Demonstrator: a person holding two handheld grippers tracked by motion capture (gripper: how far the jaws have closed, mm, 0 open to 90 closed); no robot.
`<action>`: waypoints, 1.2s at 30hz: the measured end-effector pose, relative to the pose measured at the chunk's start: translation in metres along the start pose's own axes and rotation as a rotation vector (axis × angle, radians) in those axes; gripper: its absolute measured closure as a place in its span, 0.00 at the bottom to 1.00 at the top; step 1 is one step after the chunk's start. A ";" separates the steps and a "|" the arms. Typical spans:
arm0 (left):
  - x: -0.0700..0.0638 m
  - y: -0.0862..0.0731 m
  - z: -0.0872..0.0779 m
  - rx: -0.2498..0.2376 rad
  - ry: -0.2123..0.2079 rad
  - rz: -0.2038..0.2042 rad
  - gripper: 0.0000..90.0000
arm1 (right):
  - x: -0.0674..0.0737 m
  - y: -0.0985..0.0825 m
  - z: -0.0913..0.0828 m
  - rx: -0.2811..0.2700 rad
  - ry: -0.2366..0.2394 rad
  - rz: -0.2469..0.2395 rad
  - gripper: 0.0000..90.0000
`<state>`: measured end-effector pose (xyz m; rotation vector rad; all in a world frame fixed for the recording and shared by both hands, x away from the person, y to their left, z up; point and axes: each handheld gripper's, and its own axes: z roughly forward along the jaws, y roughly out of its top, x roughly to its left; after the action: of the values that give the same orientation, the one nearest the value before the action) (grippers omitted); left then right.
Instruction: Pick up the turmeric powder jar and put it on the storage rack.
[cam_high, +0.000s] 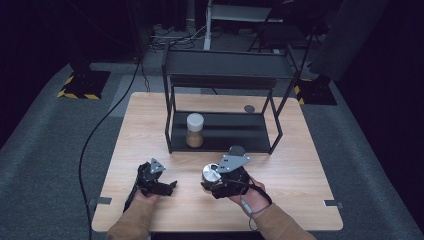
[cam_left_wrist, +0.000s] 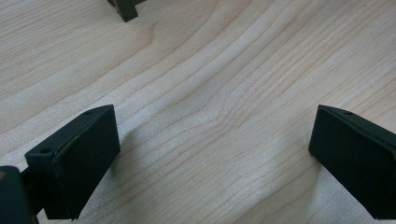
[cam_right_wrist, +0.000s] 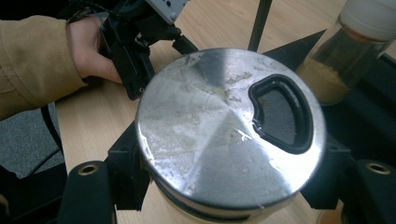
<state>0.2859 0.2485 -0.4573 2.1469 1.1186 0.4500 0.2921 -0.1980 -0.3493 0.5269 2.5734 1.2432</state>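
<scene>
Nearest the person, the left gripper (cam_high: 170, 187) rested low over the bare wood of the table (cam_high: 300, 165), its jaws spread wide with nothing between them; in the left gripper view only grain lay between the two black pads. Just to its right, the right gripper (cam_high: 210, 181) was pinching a jar with a brushed steel lid (cam_right_wrist: 224, 126), the jaws pressed against the jar's sides below the lid. The lid had a dark-rimmed pouring hole near one edge and faced the right gripper's camera. The jar sat in front of the black shelf rack (cam_high: 220, 80), near its front rail. Beyond, on the rack's lower shelf, stood a glass jar with a white cap (cam_high: 194, 131), part filled with something brown and granular, well apart from the held jar. Farther back, cables lay across the grey floor.
</scene>
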 end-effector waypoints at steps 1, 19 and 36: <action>0.000 0.000 0.000 0.000 0.000 -0.001 0.02 | -0.001 0.001 -0.001 -0.002 -0.001 0.000 0.35; 0.000 0.000 0.000 0.001 0.000 0.000 0.01 | -0.026 0.024 -0.018 -0.024 -0.056 0.007 0.35; 0.000 0.000 0.000 0.003 -0.003 0.001 0.01 | -0.056 0.041 -0.017 -0.040 -0.111 -0.004 0.35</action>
<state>0.2862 0.2487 -0.4570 2.1504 1.1169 0.4456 0.3454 -0.2101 -0.3033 0.5653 2.4520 1.2262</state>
